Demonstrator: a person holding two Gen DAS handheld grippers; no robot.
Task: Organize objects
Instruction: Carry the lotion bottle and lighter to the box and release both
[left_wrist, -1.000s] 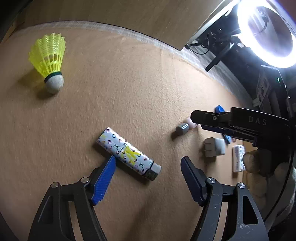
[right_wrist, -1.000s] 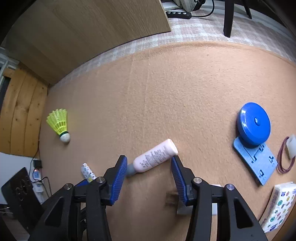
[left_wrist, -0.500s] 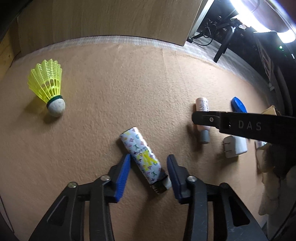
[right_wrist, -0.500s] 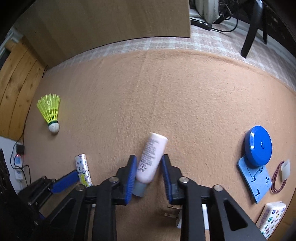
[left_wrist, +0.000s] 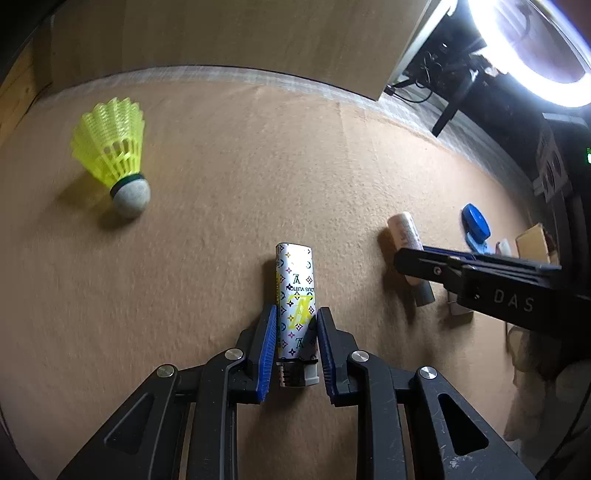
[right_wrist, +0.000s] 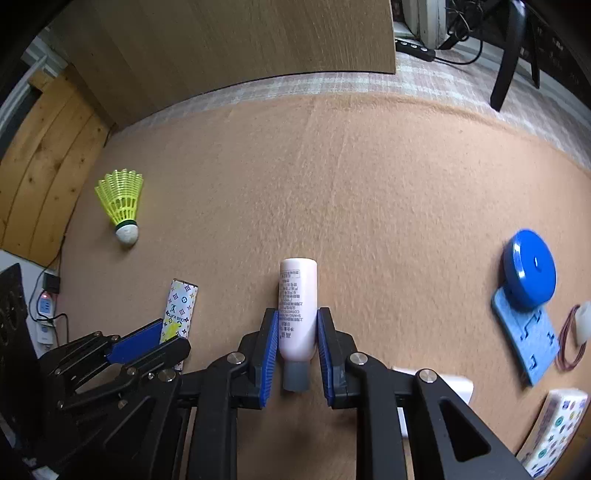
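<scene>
Closing on the patterned lighter, your left gripper has its blue pads along both of its sides, and it lies flat on the tan tabletop. Your right gripper is clenched on the pink bottle, grey cap toward you. From the right wrist view, the yellow shuttlecock lies at ten o'clock of the bottle, and the blue round case at three o'clock, well apart.
</scene>
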